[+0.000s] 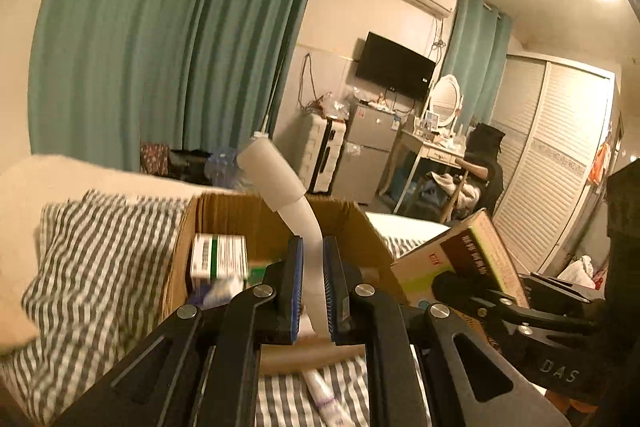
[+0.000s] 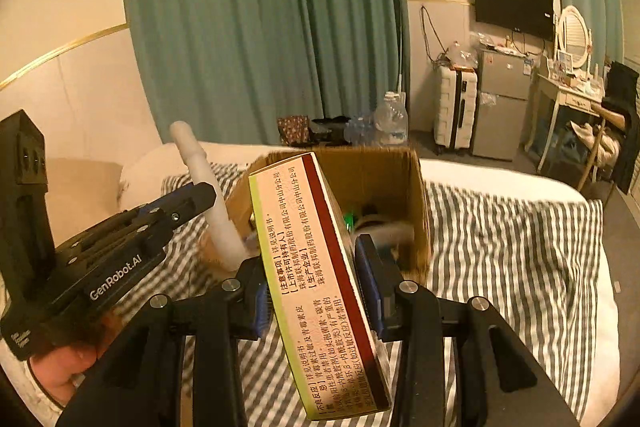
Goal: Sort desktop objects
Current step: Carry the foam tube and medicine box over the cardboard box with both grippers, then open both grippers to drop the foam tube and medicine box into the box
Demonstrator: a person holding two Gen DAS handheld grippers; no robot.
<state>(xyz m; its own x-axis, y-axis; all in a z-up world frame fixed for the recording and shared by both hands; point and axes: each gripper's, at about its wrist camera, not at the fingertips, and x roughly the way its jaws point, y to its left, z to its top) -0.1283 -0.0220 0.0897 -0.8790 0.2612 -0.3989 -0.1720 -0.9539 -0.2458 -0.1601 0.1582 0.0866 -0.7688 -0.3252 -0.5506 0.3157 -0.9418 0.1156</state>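
Left gripper (image 1: 311,285) is clamped tight on a white tube (image 1: 280,183), held tilted above the open cardboard box (image 1: 224,215) on the striped bedspread (image 1: 92,267). Right gripper (image 2: 312,301) grips a printed medicine box (image 2: 316,267), raised just before the same cardboard box.

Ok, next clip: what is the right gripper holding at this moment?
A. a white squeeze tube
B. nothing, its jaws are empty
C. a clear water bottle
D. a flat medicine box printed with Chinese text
D: in the right wrist view the right gripper has its jaws closed on a flat medicine box with red and green edges, while the white tube sits in the left gripper, above the cardboard box.
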